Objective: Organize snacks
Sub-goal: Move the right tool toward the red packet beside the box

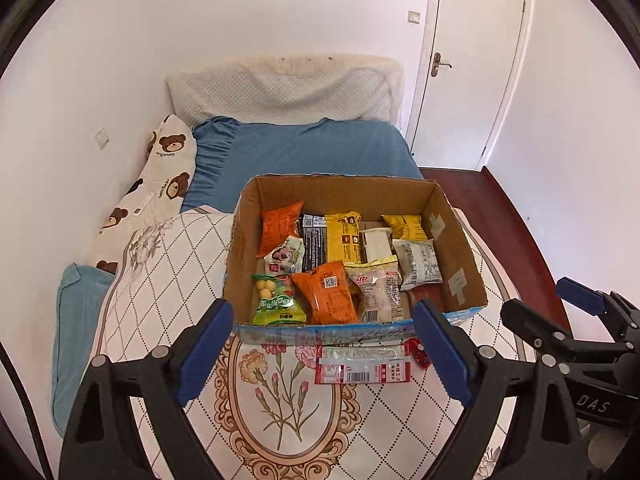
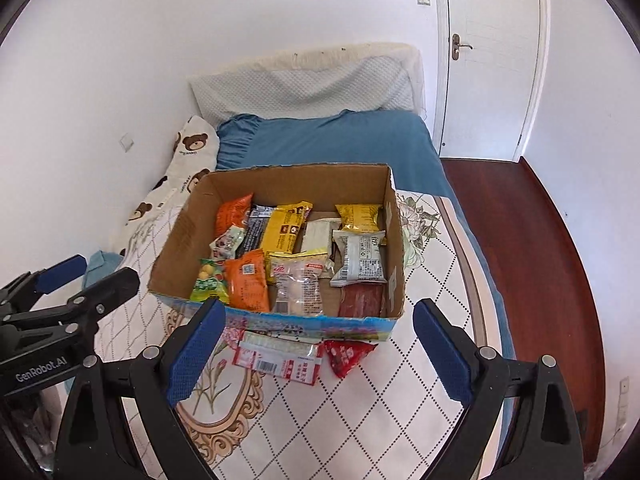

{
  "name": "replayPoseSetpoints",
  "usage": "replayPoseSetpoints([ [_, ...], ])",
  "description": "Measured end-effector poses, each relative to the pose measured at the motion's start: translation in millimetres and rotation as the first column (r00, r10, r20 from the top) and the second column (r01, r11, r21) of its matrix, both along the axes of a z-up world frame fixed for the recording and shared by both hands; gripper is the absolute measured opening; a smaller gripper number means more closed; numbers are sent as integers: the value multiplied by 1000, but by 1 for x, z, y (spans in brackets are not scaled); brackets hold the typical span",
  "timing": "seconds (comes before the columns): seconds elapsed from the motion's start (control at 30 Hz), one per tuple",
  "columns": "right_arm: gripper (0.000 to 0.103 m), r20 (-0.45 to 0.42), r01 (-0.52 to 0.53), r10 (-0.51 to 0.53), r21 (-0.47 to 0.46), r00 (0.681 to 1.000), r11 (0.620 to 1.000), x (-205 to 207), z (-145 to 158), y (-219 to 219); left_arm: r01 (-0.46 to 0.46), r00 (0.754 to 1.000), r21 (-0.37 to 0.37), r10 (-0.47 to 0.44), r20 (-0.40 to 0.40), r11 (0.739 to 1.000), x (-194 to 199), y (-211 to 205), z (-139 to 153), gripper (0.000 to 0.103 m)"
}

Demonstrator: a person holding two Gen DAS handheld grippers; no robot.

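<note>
Hovering above the floral quilt (image 1: 168, 264), left gripper (image 1: 324, 340) spread wide, nothing between the blue pads (image 1: 206, 344). Hanging alongside, right gripper (image 2: 316, 344) likewise gaping wide and gripping nothing.

Sitting on the quilt just ahead of both: open cardboard box (image 1: 452, 240), flaps gone, printed blue along the near wall. Lying inside, crowded and overlapping: orange packet (image 1: 330, 294) near the front, green candy bag (image 1: 276, 300) just left of it, clear bun wrapper (image 1: 378, 290) just right, yellow packet (image 1: 342, 238) and black wrapper (image 1: 314, 244) further back, another orange packet (image 1: 278, 230) toward the far left corner, grey-white packet (image 1: 420, 260) and small yellow packet (image 1: 406, 226) on the right side.

Resting outside the box, touching or nearly touching its near wall: red-and-white flat packet (image 1: 362, 364) with a barcode showing, and a small red packet (image 2: 348, 356) just to its right.

Stretching beyond: blue sheet (image 1: 312, 152), bear-print pillow (image 1: 164, 172), white door (image 1: 472, 64) shut.
</note>
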State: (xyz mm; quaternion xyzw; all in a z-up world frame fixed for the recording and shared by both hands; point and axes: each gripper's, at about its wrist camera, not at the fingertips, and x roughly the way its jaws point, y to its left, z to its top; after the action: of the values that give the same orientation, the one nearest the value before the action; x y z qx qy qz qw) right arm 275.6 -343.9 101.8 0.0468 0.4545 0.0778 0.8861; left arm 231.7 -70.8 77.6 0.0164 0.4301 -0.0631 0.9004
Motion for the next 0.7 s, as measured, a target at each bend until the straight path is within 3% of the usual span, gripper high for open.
replayPoseSetpoints([
  [0.1, 97, 11, 1, -2, 51, 1000, 999, -11, 5, -3, -14, 1000, -25, 13, -19, 1000, -8, 3, -3, 92],
  [0.23, 96, -72, -3, 14, 143, 997, 990, -10, -22, -13, -42, 997, -35, 40, -60, 998, -14, 7, -23, 92],
  [0.27, 91, -105, 0, 15, 137, 994, 991, -8, -34, -15, -44, 996, -37, 41, -82, 998, -15, 7, -31, 92],
  [0.33, 69, -156, -6, 24, 110, 988, 994, -6, -61, -16, -55, 990, -36, 49, -136, 998, -14, 7, -54, 92],
  [0.4, 64, -216, 4, 20, 110, 976, 994, -1, -89, -19, -64, 982, -24, 59, -181, 998, -13, 5, -76, 92],
  [0.53, 64, -288, 60, -9, 172, 958, 983, 11, -139, -28, -97, 952, -5, 91, -294, 995, -9, 5, -126, 92],
  [0.67, 64, -318, 98, -8, 269, 948, 958, 22, -175, -28, -169, 912, 0, 156, -379, 986, -11, 18, -159, 92],
  [0.7, 59, -323, 87, 7, 277, 946, 957, 25, -182, -23, -184, 904, 4, 171, -392, 983, -12, 22, -164, 92],
])
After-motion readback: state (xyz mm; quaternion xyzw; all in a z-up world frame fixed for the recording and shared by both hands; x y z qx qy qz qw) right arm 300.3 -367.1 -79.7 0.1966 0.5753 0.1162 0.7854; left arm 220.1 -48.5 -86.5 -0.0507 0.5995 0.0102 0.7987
